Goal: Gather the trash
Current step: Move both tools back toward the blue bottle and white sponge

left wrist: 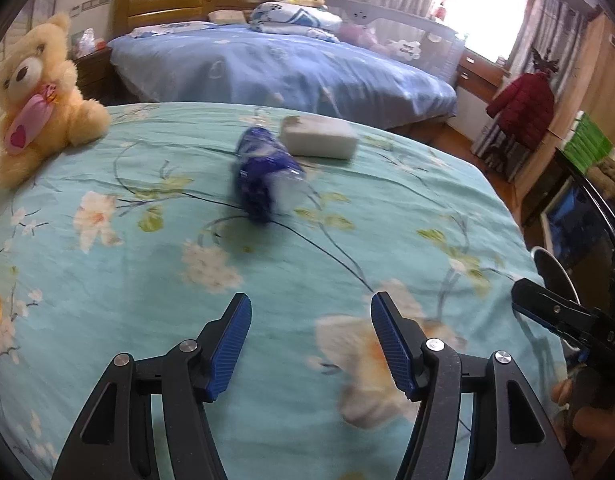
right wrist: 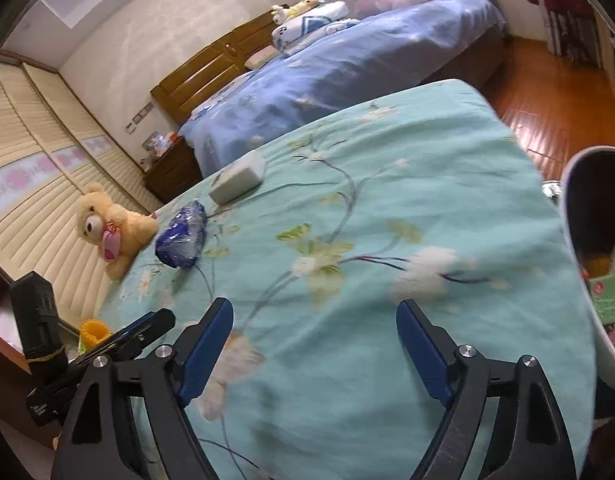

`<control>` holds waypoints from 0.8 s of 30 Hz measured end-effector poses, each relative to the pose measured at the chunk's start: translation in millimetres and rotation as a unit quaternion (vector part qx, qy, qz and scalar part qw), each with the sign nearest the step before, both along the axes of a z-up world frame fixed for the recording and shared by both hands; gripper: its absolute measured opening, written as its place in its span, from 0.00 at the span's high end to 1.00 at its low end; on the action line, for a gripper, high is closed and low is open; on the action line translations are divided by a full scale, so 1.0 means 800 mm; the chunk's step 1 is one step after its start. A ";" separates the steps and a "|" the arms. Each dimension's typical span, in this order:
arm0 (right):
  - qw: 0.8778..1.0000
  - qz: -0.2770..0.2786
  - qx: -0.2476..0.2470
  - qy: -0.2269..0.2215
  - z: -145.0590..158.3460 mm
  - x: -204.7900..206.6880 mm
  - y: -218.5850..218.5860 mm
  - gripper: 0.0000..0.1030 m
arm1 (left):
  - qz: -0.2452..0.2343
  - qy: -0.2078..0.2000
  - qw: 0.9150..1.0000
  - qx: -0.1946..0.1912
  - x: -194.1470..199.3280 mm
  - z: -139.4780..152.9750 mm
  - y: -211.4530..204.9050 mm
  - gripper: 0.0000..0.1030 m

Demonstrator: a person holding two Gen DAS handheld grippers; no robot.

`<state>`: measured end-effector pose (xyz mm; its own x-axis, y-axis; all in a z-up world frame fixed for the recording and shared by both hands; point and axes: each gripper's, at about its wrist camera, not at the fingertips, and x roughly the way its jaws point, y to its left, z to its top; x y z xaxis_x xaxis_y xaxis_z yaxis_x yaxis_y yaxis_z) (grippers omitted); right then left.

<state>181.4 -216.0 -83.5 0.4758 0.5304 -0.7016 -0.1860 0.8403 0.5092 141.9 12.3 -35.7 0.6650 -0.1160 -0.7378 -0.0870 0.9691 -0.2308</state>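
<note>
A crushed plastic bottle with a blue label lies on the teal flowered bedspread. A white rectangular pack rests just beyond it. My left gripper hovers over the bed short of the bottle, open, with nothing between its blue pads. My right gripper is also open and holds nothing, over the bed's near right part. A white trash bin with a dark inside stands at the bed's right edge, with several bits of litter in it.
A cream teddy bear sits at the bed's left edge by slatted cupboard doors. A yellow object lies near the bed's near left corner. A second bed with a blue cover stands beyond, and wooden floor lies to the right.
</note>
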 end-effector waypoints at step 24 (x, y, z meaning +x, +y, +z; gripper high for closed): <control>0.997 0.069 -0.009 -0.027 -0.012 0.112 0.091 0.10 | 0.014 -0.010 1.000 0.025 0.102 -0.019 0.038 0.43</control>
<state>270.9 -143.0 -93.2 0.4358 0.5808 -0.6876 -0.3276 0.8139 0.4798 223.2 42.4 -50.6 0.6822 -0.0596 -0.7288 -0.1107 0.9768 -0.1835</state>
